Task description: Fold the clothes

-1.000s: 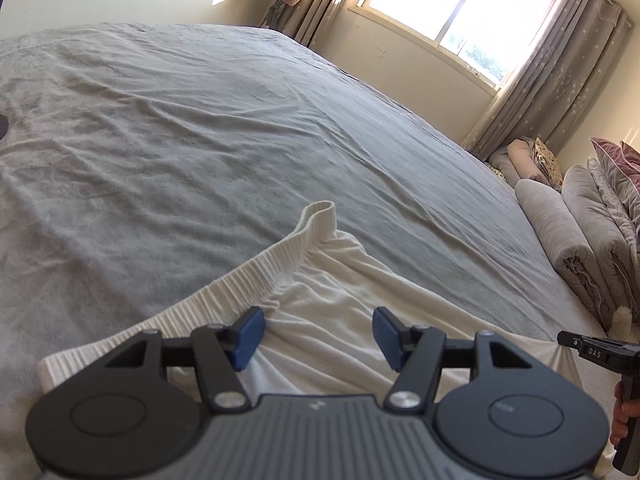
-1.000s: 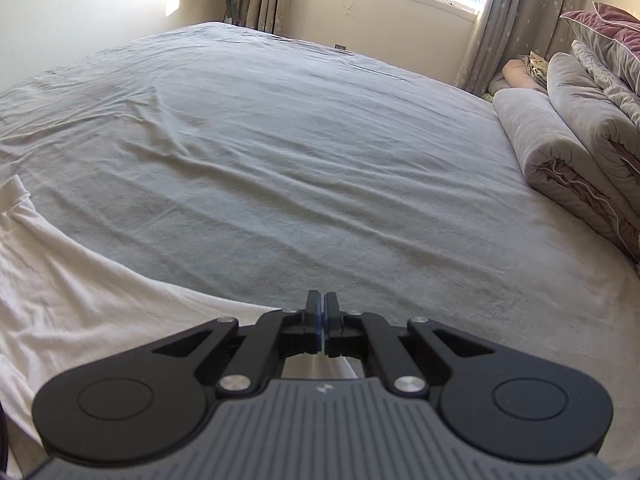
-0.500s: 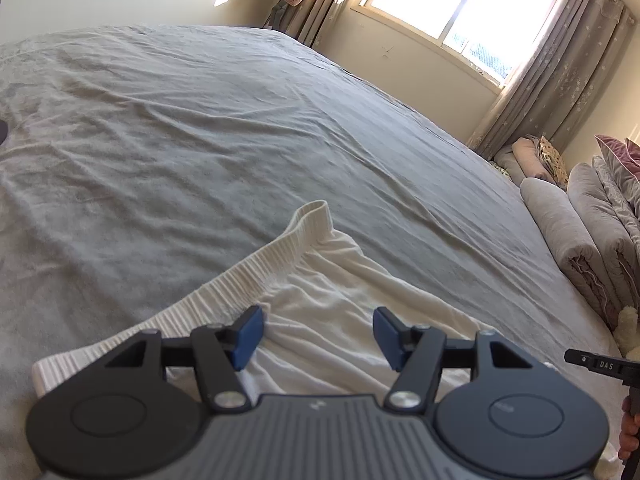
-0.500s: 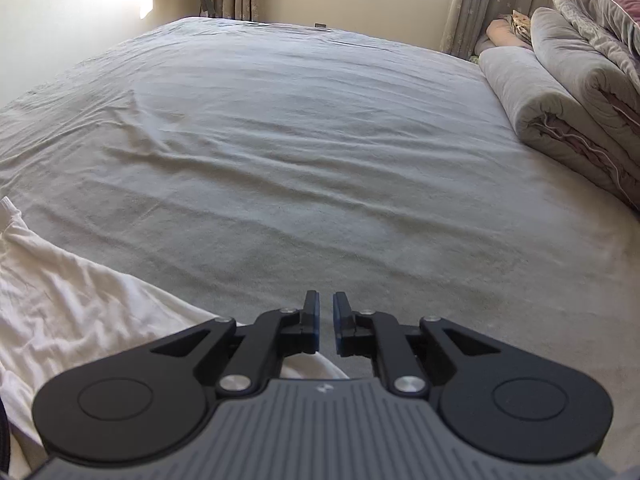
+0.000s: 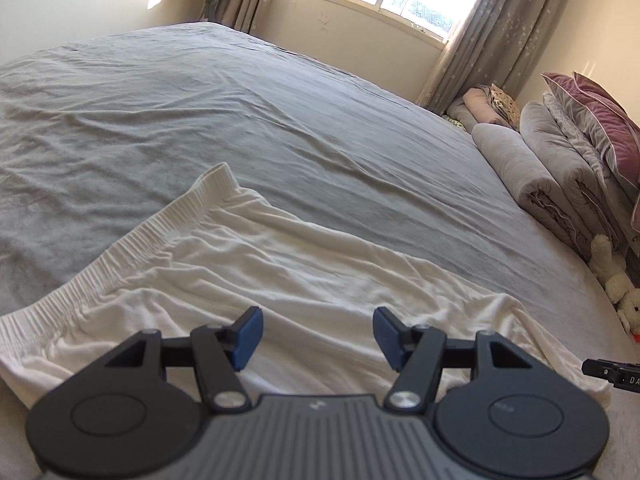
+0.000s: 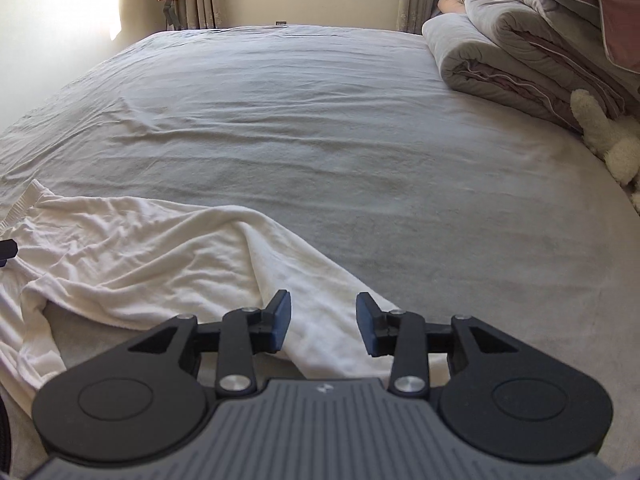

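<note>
A second ago the right claw (image 6: 323, 322) was clenched on a corner of the white garment (image 6: 132, 256); now its blue pads (image 6: 280, 320) stand spread with nothing between them, one rumpled leg of the cloth lying loose just beneath. The left claw (image 5: 316, 338) remains released as before, hovering over the garment (image 5: 280, 276), whose soft, wrinkled knit and ribbed elastic waistband (image 5: 132, 248) lie spread on the creased grey bed sheet (image 5: 200, 120). Rolled grey quilts (image 6: 504, 40) and a cream plush toy (image 6: 604, 136) sit along the bed's right edge.
</note>
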